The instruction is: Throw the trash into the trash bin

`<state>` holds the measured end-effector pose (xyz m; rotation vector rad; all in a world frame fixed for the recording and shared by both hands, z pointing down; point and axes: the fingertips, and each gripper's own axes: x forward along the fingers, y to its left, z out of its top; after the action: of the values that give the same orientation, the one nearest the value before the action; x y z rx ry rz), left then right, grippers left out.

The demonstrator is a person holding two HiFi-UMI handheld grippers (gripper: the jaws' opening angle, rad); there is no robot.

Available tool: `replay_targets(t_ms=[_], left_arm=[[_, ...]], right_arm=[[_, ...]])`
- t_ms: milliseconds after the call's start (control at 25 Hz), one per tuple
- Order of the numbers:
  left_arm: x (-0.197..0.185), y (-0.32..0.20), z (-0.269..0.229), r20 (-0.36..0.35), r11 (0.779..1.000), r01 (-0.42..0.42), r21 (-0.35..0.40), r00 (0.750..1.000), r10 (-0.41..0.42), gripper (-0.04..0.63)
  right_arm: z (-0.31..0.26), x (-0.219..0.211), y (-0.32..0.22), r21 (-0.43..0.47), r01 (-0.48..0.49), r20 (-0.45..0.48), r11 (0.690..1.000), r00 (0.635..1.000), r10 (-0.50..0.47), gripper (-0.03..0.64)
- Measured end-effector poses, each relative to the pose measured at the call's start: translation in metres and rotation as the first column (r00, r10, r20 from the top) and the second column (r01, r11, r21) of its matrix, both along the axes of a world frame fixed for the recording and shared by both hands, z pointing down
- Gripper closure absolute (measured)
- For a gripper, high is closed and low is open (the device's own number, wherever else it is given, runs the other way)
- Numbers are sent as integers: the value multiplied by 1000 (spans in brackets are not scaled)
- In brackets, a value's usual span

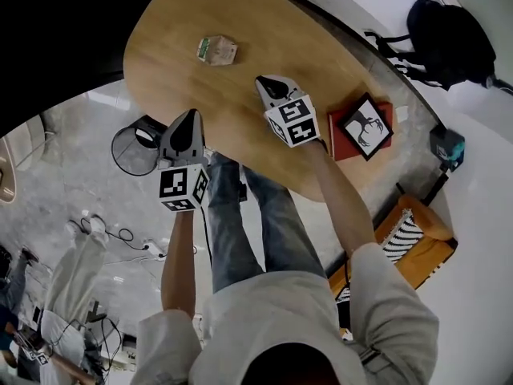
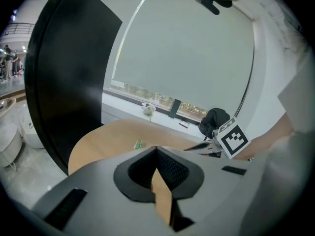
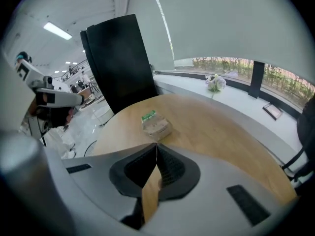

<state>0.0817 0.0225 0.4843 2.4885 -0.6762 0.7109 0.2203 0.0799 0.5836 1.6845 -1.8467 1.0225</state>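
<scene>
Head view: the oval wooden table (image 1: 337,62) fills the upper middle; the crumpled carton (image 1: 216,50) lies on the table's far-left part, nothing touching it; the right gripper (image 1: 268,85) hovers over the table's middle, short of the carton, tips together; the left gripper (image 1: 191,119) hangs at the table's near-left edge, tips likewise closed up; the wire trash bin (image 1: 132,151) stands on the floor just off that same edge; a red book (image 1: 346,139) lies on the table's right end

Left gripper view: its jaws meet at the tip with nothing between them; the table (image 2: 108,136) lies beyond, the carton (image 2: 139,143) small on it, the right gripper (image 2: 197,146) over the table's right side

Right gripper view: its jaws are pressed together and empty; the carton (image 3: 155,123) sits on the table (image 3: 221,132) just beyond the tips, apart from them; the left gripper (image 3: 74,98) shows off the table's left edge
</scene>
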Motion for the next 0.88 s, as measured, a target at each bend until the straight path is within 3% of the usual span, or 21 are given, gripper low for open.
replay_targets(t_ms=[240, 400, 440, 520, 560, 880], left_arm=[[4, 4, 3, 18, 1000, -2, -5, 1000, 2, 577], [-2, 0, 4, 30, 1000, 20, -7, 999, -20, 577], [-4, -1, 3, 32, 1000, 27, -7, 999, -26, 577], [-7, -4, 2, 32, 999, 38, -5, 999, -37, 577], [-8, -5, 2, 32, 999, 42, -4, 999, -42, 577], [-30, -13, 9, 42, 997, 73, -11, 996, -72, 577]], right_arm=[[5, -7, -6, -18, 189, -116, 982, 975, -189, 586], [10, -17, -16, -31, 298, -112, 954, 947, -300, 584], [12, -19, -20, -35, 313, -98, 949, 944, -315, 552], [17, -21, -27, -40, 335, -80, 942, 938, -337, 381], [19, -21, -31, -43, 346, -87, 937, 933, -348, 345], [48, -15, -61, -109, 411, -165, 905, 891, -424, 302]])
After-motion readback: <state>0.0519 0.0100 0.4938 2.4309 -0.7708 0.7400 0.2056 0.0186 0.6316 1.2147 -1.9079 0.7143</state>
